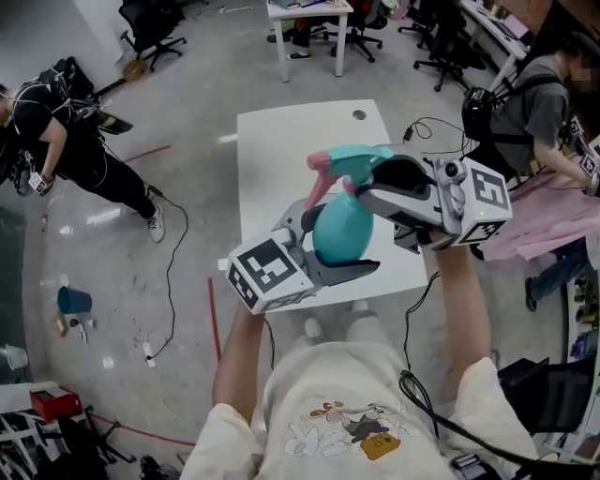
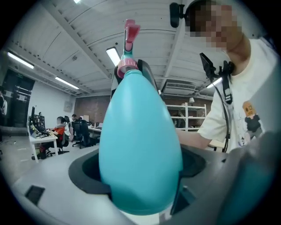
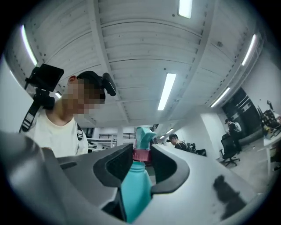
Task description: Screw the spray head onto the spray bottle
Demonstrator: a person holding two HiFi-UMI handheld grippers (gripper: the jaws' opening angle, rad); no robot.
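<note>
Both grippers hold the spray bottle up in front of the chest, above the white table [image 1: 281, 150]. The egg-shaped teal bottle [image 1: 342, 232] [image 2: 140, 145] sits between the jaws of my left gripper [image 1: 333, 242] [image 2: 140, 169], which is shut on its belly. On top of it is the teal spray head [image 1: 361, 161] [image 3: 144, 134] with a pink trigger [image 1: 319, 176] [image 2: 130, 33] and a pink collar [image 2: 127, 66] [image 3: 141, 154]. My right gripper [image 1: 373, 183] [image 3: 141, 161] comes in from the right and is shut on the spray head, its pads at the pink collar.
A person in black [image 1: 56, 131] stands at the left and another person [image 1: 544, 112] at the right edge. Cables run over the grey floor, where a blue bucket [image 1: 73, 300] stands at the left. Office chairs and another white table [image 1: 309, 28] are at the back.
</note>
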